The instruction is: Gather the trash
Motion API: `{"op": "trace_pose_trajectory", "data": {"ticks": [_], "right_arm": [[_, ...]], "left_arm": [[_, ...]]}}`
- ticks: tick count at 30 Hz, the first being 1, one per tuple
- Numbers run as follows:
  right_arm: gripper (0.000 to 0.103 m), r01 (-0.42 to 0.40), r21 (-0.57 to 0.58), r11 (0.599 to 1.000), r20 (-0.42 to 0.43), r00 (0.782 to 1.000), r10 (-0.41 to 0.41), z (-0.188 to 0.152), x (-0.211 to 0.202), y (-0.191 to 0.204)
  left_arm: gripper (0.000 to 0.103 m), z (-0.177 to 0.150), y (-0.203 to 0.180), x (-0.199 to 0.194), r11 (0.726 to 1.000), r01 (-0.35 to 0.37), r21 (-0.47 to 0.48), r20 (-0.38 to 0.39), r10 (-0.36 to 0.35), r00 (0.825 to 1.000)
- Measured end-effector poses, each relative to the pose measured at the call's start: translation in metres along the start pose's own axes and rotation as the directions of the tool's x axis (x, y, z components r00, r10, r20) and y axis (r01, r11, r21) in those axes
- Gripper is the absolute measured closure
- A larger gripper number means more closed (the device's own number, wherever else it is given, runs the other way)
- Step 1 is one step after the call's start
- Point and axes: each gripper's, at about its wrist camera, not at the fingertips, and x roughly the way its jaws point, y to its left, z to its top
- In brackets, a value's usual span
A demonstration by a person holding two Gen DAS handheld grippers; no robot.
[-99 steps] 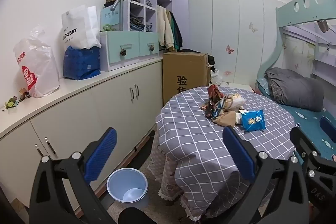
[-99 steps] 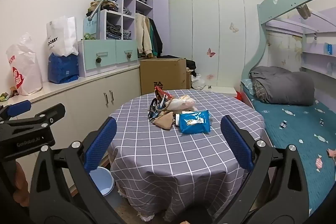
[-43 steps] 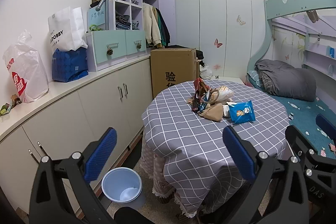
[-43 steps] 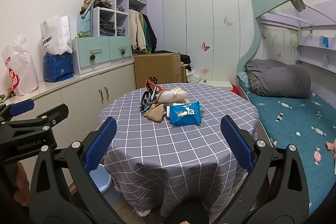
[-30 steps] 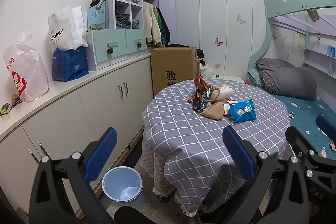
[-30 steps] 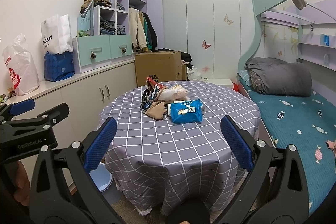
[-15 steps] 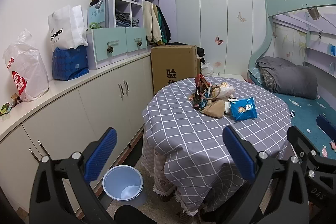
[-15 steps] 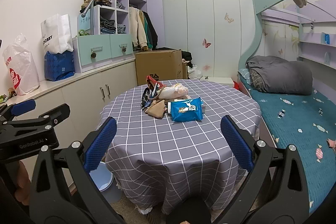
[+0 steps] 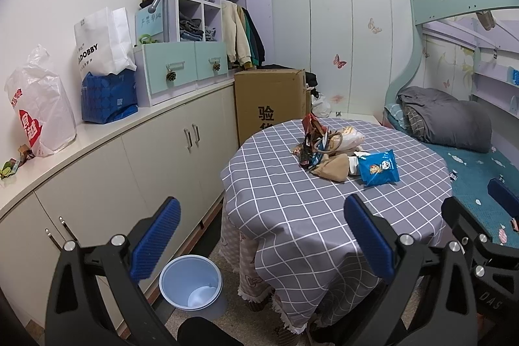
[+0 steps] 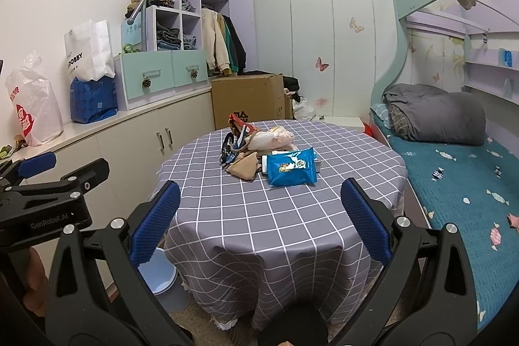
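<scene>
Trash [image 10: 269, 156] lies heaped near the middle of a round counter [image 10: 259, 216] draped in a grey checked cloth: a blue snack packet [image 10: 291, 167] at the near right of the pile, a tan crumpled wrapper [image 10: 245, 166] touching it on the left, dark and red wrappers [image 10: 235, 135] standing up behind, and a pale plastic bag [image 10: 271, 137] at the back. In the left wrist view the same heap [image 9: 337, 151] sits toward the far side of the cloth, the blue packet [image 9: 378, 167] on its right edge.

Both grippers hang short of the counter, well apart from the pile. The right gripper [image 10: 259, 224] has its blue-padded fingers [image 10: 155, 224] spread wide and holds nothing. The left gripper [image 9: 259, 237] likewise shows its fingers [image 9: 155, 237] spread and bare.

On the floor beside the counter, below the left gripper, stands a light blue bin [image 9: 191, 286], its mouth open upward. A long white cabinet [image 9: 113, 158] runs along the left wall, carrying a white plastic bag [image 9: 39, 106] and a white paper bag [image 9: 103, 42]. A cardboard box [image 9: 271, 101] stands behind the counter, and a bunk bed [image 10: 454, 171] with a teal sheet fills the right side.
</scene>
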Motion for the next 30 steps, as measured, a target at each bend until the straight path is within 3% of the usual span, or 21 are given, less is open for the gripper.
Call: {"op": "trace_pose_trajectory", "data": {"ticks": [15, 23, 30], "right_arm": [[0.006, -0.015, 0.016, 1.0, -0.036, 0.999, 0.016, 0.001, 0.019, -0.005], [0.006, -0.014, 0.054, 0.998, -0.073, 0.997, 0.018, 0.001, 0.052, -0.025], [0.006, 0.039, 0.102, 0.994, -0.162, 0.986, -0.022, 0.011, 0.119, -0.064]], "left_arm": [[0.004, -0.002, -0.004, 0.018, 1.0, -0.03, 0.01, -0.031, 0.03, 0.999], [0.004, -0.001, -0.009, 0.06, 1.0, -0.026, 0.015, -0.087, 0.027, 0.996], [0.004, 0.007, -0.032, 0.13, 0.996, 0.086, 0.02, -0.21, -0.08, 0.974]]}}
